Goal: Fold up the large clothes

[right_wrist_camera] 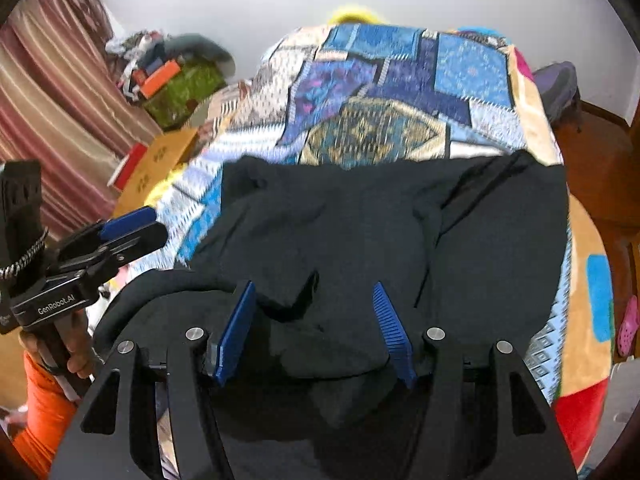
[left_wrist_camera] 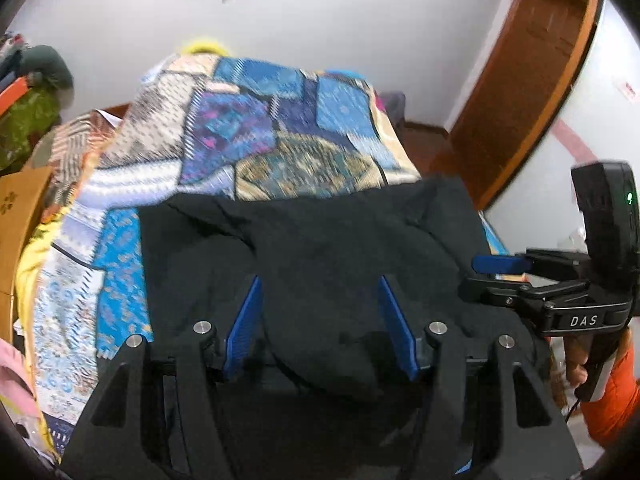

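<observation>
A large black garment (left_wrist_camera: 320,240) lies rumpled on a bed with a patchwork blue blanket (left_wrist_camera: 260,132); it also shows in the right wrist view (right_wrist_camera: 380,224). My left gripper (left_wrist_camera: 320,300) hovers over the garment's near edge, its blue pads wide apart, with a fold of black cloth lying between them. My right gripper (right_wrist_camera: 314,304) is likewise open over the near edge, with bunched cloth between its pads. Each gripper appears in the other's view: the right one at the right edge (left_wrist_camera: 492,276), the left one at the left edge (right_wrist_camera: 132,226).
The blanket (right_wrist_camera: 400,92) covers the bed (right_wrist_camera: 580,240). A cardboard box (right_wrist_camera: 160,160) and a pile of clutter (right_wrist_camera: 172,72) sit to the left by a striped curtain (right_wrist_camera: 52,92). A wooden door frame (left_wrist_camera: 532,72) stands at the right. A pink shoe (right_wrist_camera: 628,324) lies on the floor.
</observation>
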Available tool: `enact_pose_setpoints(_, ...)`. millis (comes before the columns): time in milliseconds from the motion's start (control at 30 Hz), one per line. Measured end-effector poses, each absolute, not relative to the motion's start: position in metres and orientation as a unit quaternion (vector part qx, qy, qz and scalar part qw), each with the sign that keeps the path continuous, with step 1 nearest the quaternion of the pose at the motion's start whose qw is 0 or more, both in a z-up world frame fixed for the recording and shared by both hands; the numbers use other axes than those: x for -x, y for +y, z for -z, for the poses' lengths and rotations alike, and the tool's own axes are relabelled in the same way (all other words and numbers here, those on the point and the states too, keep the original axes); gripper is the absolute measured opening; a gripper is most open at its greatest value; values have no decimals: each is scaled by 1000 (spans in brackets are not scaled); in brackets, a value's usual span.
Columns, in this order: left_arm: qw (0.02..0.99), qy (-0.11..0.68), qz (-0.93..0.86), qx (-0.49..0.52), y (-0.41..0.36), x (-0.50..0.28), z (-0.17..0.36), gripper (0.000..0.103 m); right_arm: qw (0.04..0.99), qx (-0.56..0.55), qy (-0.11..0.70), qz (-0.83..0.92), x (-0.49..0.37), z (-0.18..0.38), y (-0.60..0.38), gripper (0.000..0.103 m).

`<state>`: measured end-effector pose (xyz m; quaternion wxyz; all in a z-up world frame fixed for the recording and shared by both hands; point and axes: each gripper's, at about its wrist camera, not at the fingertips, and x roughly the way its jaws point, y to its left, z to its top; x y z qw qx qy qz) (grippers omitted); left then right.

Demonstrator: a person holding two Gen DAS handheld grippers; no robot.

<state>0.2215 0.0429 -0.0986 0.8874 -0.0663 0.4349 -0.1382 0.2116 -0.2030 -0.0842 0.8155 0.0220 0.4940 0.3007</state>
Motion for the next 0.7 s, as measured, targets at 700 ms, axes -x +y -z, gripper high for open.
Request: enact_pose_setpoints(700, 885, 457, 49, 71, 75, -169, 152, 68, 844, 16, 463, -270, -166, 89, -230, 57)
